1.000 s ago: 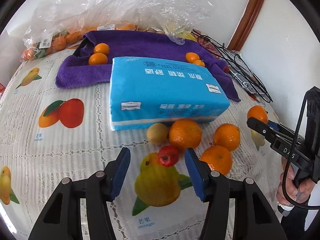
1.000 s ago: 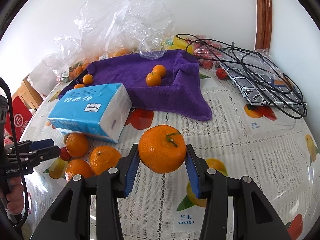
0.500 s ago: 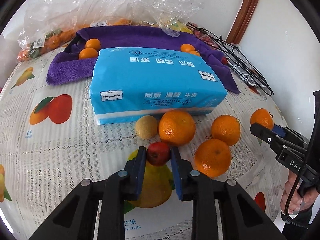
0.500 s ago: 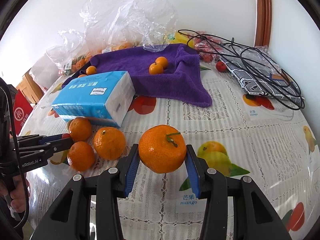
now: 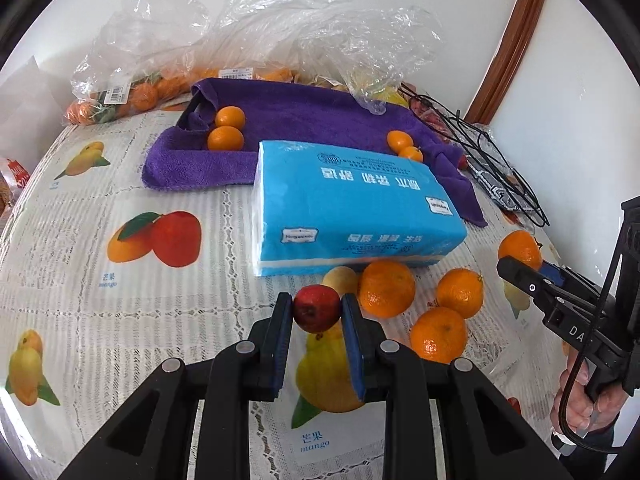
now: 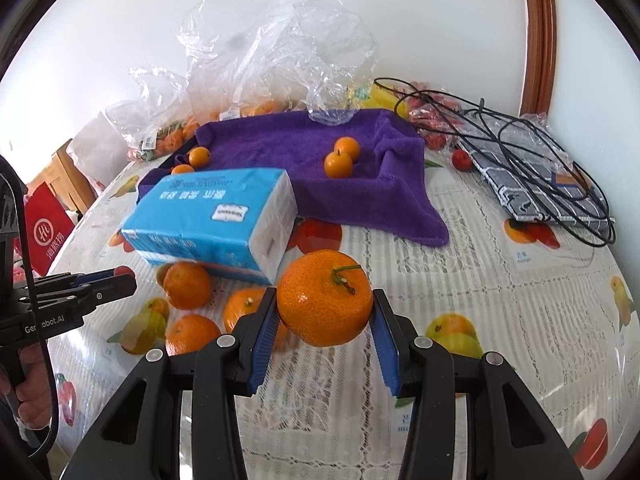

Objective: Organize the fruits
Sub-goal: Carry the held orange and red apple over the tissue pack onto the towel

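Left tool (image 5: pixel 316 310): closed on a small red fruit (image 5: pixel 317 308), blue pads pressing both its sides. The fruit is held clear of the worktop (image 5: pixel 120 320), above a printed mango motif.

Right tool (image 6: pixel 324 320): closed on a mandarin (image 6: pixel 323 297) with a green stem, pads gripping its left and right flanks. In the left wrist view this tool appears at 3 o'clock, with a hand (image 5: pixel 580 404) on its grip.

Loose fruit on the worktop, left wrist view: three mandarins (image 5: pixel 438 308) lie in a cluster at 2 o'clock from the red fruit, near the front edge of a blue tissue pack (image 5: pixel 352 208). A small yellowish fruit (image 5: pixel 340 280) lies just behind the red fruit, beside the nearest mandarin.

Purple towel (image 5: pixel 304 120): spread behind the tissue pack at 12 o'clock. Two small oranges (image 5: pixel 228 128) rest on its left part, touching; two more (image 5: pixel 404 145) rest on its right part.

Clear plastic bags (image 5: pixel 280 32) with further citrus lie behind the towel. Black cables (image 6: pixel 500 140) over a patterned cloth lie at 2 o'clock in the right wrist view.
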A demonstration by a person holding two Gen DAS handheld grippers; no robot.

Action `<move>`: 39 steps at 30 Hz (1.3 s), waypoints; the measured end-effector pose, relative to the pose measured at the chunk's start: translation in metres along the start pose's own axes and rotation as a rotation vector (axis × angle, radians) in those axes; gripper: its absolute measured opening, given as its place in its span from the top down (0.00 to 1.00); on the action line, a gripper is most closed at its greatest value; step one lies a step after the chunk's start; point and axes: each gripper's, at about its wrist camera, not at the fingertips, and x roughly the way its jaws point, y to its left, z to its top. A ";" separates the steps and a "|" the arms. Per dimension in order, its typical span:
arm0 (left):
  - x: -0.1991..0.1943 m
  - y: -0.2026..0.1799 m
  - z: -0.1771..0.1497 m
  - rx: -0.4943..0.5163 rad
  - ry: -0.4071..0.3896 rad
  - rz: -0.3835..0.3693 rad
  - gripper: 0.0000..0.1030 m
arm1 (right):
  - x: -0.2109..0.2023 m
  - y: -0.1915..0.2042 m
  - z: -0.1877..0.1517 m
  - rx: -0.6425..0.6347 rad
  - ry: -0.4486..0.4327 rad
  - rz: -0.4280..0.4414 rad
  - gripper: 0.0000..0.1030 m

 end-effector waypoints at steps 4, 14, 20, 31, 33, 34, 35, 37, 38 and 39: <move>-0.009 0.009 0.017 -0.021 -0.030 0.002 0.77 | 0.004 0.005 0.016 0.000 -0.014 -0.001 0.57; -0.011 0.025 0.069 -0.032 -0.092 0.025 0.77 | 0.018 0.014 0.071 0.019 -0.069 -0.031 0.57; -0.001 0.027 0.097 -0.016 -0.130 0.034 0.77 | 0.035 0.019 0.100 0.014 -0.091 -0.033 0.57; 0.024 0.029 0.134 -0.010 -0.150 0.050 0.77 | 0.071 0.034 0.130 -0.020 -0.110 0.003 0.57; 0.026 0.034 0.132 -0.023 -0.147 0.043 0.77 | 0.077 0.035 0.128 -0.022 -0.112 0.018 0.57; 0.027 0.036 0.131 -0.024 -0.142 0.041 0.77 | 0.079 0.034 0.127 -0.021 -0.109 0.022 0.57; 0.030 0.038 0.130 -0.027 -0.134 0.043 0.77 | 0.082 0.034 0.125 -0.021 -0.106 0.025 0.57; 0.033 0.041 0.128 -0.038 -0.126 0.043 0.77 | 0.086 0.032 0.121 -0.027 -0.096 0.020 0.57; 0.035 0.042 0.128 -0.043 -0.119 0.040 0.77 | 0.087 0.031 0.120 -0.028 -0.096 0.015 0.57; 0.037 0.042 0.128 -0.046 -0.113 0.039 0.77 | 0.087 0.029 0.119 -0.026 -0.098 0.014 0.57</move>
